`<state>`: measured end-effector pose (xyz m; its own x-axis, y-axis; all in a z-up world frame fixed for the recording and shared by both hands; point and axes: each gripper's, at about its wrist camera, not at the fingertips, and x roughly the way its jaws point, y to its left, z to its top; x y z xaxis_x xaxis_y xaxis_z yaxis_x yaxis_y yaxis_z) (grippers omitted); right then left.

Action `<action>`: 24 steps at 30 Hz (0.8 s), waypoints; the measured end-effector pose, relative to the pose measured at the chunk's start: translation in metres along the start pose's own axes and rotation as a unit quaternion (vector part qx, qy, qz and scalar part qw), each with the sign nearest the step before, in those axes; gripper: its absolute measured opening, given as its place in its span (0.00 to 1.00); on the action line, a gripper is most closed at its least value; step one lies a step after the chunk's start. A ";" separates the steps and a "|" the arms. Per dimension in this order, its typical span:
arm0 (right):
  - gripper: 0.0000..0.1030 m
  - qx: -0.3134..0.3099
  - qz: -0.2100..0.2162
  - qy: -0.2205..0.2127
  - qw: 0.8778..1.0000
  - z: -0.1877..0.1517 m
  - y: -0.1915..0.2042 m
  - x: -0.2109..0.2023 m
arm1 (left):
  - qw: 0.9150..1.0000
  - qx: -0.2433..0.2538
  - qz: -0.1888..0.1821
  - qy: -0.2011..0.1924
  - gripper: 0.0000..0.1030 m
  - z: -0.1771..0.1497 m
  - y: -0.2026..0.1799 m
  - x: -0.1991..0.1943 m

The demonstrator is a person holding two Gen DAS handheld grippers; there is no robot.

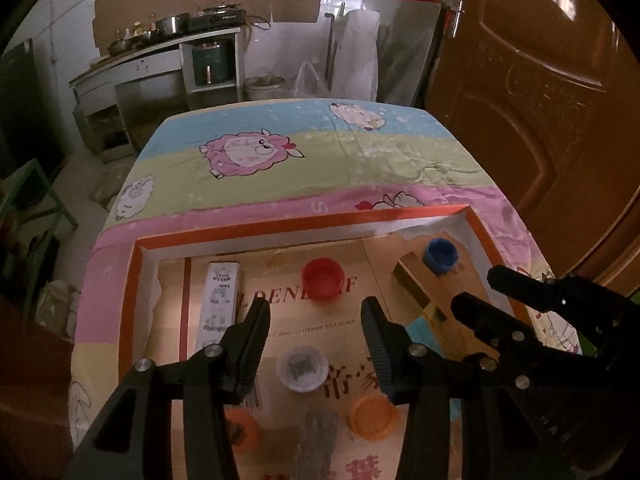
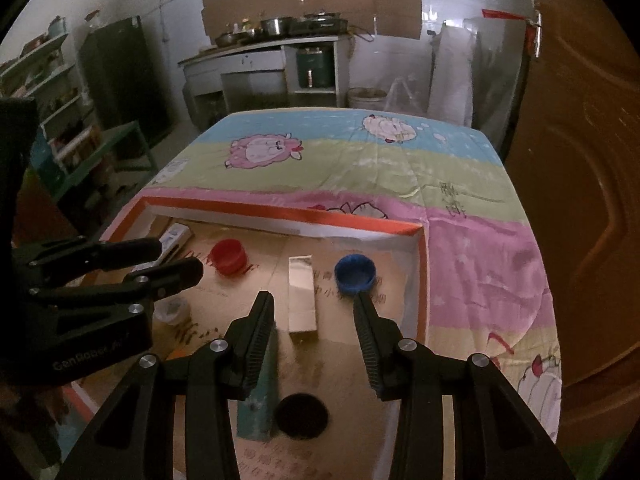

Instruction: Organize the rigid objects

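A shallow orange-rimmed tray [image 1: 280, 226] [image 2: 280, 214] lies on a cartoon-sheep cloth and holds the objects. My left gripper [image 1: 316, 312] hovers open and empty over it, a red cap [image 1: 323, 278] just past its tips and a clear cap [image 1: 302, 368] below them. A white box [image 1: 220, 300] lies to the left, and orange caps [image 1: 374, 416] lie near the front. My right gripper [image 2: 314, 300] is open above a gold box [image 2: 302, 292], not touching it. A blue cap [image 2: 354, 274] sits to its right. A teal box [image 2: 258, 392] and a black cap [image 2: 302, 414] lie under it.
The cloth-covered table [image 1: 320, 152] stretches beyond the tray. A brown door [image 1: 540, 100] stands close on the right. A kitchen counter with pots [image 2: 272, 36] lines the far wall, and shelves [image 2: 60, 92] stand at the left. Each gripper shows in the other's view, side by side.
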<state>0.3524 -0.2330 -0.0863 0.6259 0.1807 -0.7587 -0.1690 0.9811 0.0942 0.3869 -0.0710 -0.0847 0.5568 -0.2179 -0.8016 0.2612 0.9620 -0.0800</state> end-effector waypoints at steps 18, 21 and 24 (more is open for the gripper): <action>0.42 0.013 -0.019 -0.022 0.999 -0.032 0.033 -0.037 | 0.999 -0.015 0.025 -0.030 0.46 -0.038 0.006 -0.041; 0.42 0.017 -0.020 -0.024 0.999 -0.036 0.037 -0.043 | 0.999 -0.016 0.025 -0.035 0.46 -0.043 0.005 -0.048; 0.42 0.018 -0.024 -0.028 0.999 -0.040 0.040 -0.048 | 0.999 -0.018 0.027 -0.043 0.46 -0.048 0.005 -0.056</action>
<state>0.2846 -0.2052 -0.0720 0.6744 0.1352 -0.7259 -0.1099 0.9905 0.0824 0.3188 -0.0462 -0.0683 0.6358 -0.1778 -0.7511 0.2018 0.9776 -0.0606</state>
